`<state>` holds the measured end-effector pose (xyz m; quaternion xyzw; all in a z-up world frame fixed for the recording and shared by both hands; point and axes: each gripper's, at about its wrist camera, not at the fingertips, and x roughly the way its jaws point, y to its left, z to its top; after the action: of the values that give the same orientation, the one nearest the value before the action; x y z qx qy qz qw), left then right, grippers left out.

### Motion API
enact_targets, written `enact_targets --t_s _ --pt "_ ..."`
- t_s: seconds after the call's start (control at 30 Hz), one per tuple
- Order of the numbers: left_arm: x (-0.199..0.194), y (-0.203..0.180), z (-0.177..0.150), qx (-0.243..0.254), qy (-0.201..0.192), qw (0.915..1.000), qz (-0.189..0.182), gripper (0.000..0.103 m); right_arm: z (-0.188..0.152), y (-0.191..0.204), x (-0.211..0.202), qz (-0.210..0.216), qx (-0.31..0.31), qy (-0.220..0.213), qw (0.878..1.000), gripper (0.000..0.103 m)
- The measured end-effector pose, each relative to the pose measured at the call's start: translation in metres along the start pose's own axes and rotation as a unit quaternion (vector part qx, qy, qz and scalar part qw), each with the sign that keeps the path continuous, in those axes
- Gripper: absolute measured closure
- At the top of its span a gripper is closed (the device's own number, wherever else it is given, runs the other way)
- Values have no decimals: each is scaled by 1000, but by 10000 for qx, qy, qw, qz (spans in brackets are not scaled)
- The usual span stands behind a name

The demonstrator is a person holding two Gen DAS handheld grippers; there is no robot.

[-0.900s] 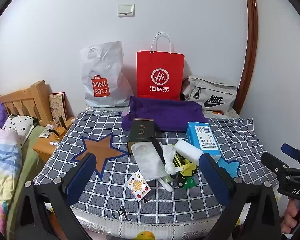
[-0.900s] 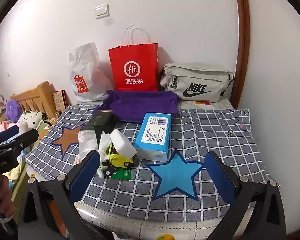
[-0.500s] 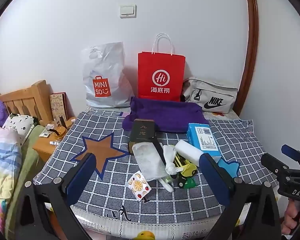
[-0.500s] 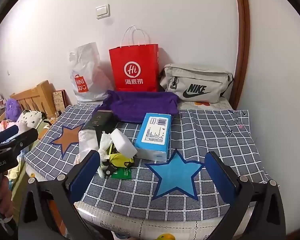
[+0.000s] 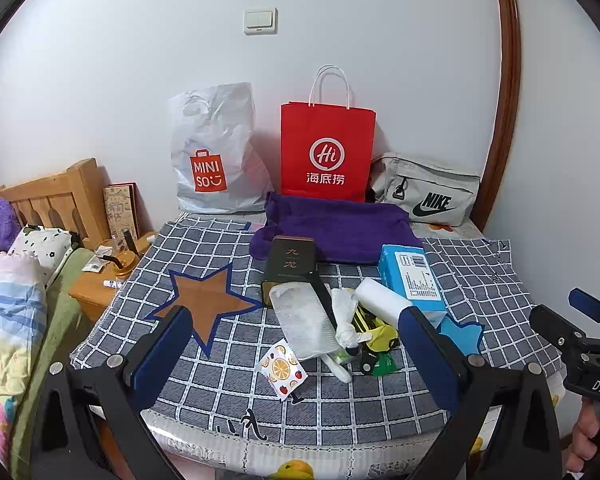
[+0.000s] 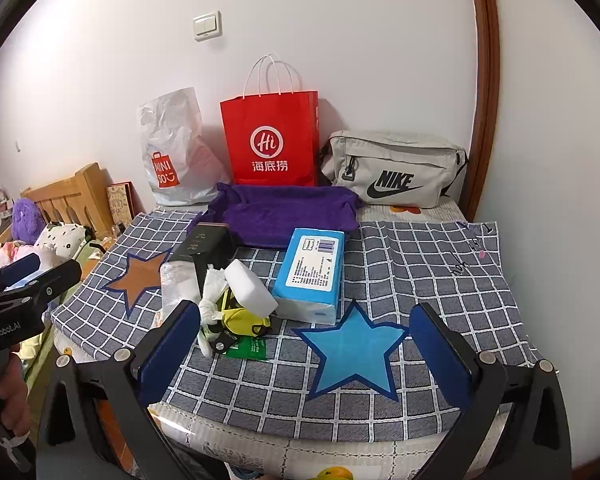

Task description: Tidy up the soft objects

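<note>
From the left wrist view, the left gripper hangs above the near edge of the checked cloth, its jaws spread wide and holding nothing. Between the fingers lies the clutter: a clear plastic pouch with its long axis running from the near edge toward the back, a fruit-print sachet nearest the front edge, a white foam block lying slantwise, and a blue tissue pack pointing toward the back edge. The left part of the cloth around the brown star is open room. A purple towel stretches crosswise along the back, before the red paper bag. From the right wrist view, the right gripper is likewise released and empty, poised over the blue star at the near edge. The tissue pack lies lengthwise toward the back, touching the foam block. The cloth's right side is bare up to its right edge, with the grey waist bag at the far right corner.
</note>
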<state>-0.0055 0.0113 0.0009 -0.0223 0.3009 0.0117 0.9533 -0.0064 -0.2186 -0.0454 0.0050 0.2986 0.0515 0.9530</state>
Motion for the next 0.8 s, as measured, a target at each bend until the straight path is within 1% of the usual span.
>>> enact_targets --t_s 0.8 --pt "0 -1 0 19 -1 10000 26 0 2 0 -5 26 25 -47 10000 0"
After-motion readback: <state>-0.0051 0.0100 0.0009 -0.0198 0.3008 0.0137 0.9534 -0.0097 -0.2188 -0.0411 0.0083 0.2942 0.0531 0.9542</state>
